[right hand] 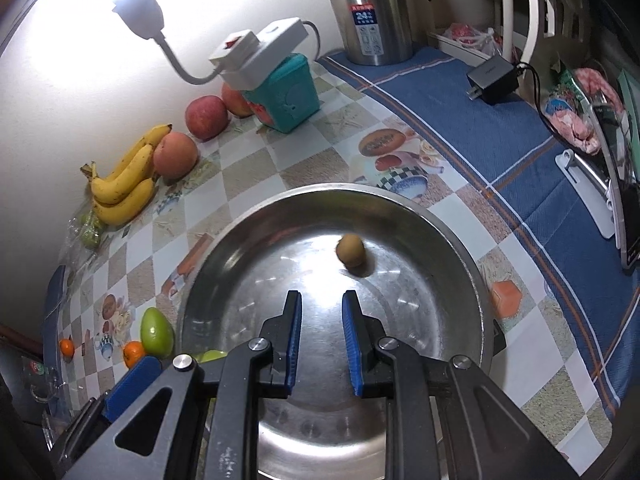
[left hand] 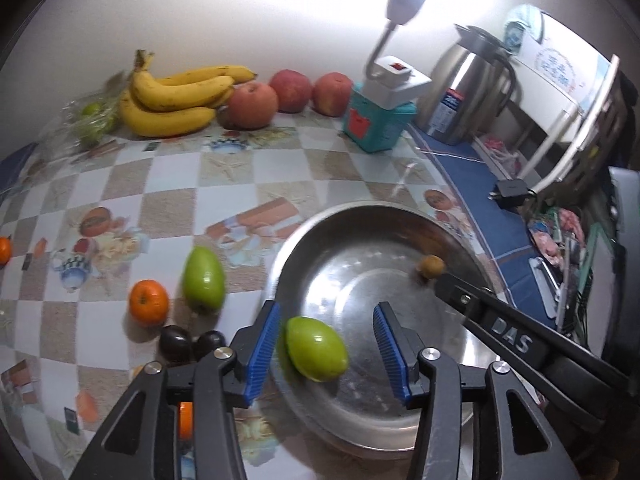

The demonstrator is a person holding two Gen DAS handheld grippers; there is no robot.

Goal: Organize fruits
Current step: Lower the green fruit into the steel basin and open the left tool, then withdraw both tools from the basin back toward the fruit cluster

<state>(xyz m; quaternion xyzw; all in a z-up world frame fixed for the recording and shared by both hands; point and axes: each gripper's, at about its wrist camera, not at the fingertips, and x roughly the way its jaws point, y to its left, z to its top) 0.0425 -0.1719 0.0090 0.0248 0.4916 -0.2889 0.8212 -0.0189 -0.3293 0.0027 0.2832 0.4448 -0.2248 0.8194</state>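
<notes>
A steel basin [left hand: 400, 216] [right hand: 460, 240] stands on the checked tablecloth. A small brown fruit [left hand: 431, 266] [right hand: 350, 251] lies inside it. My left gripper [left hand: 326, 354] is open over the basin's near left rim; a green fruit [left hand: 316, 348] lies between its blue pads, touching neither, looking blurred. My right gripper [right hand: 321, 344] is open and empty over the basin's middle; its arm shows in the left wrist view [left hand: 520, 340]. On the cloth left of the basin lie another green fruit [left hand: 203, 279] [right hand: 156, 332], an orange [left hand: 148, 302] [right hand: 134, 353] and two dark chestnuts [left hand: 176, 342].
Bananas [left hand: 176, 96] [right hand: 124, 184] and three red apples [left hand: 253, 105] [right hand: 206, 117] lie along the back wall. A teal box [left hand: 376, 124] [right hand: 288, 98] carries a power strip with a lamp. A steel thermos [left hand: 468, 92] [right hand: 370, 12] and a charger [right hand: 494, 80] stand on the blue cloth.
</notes>
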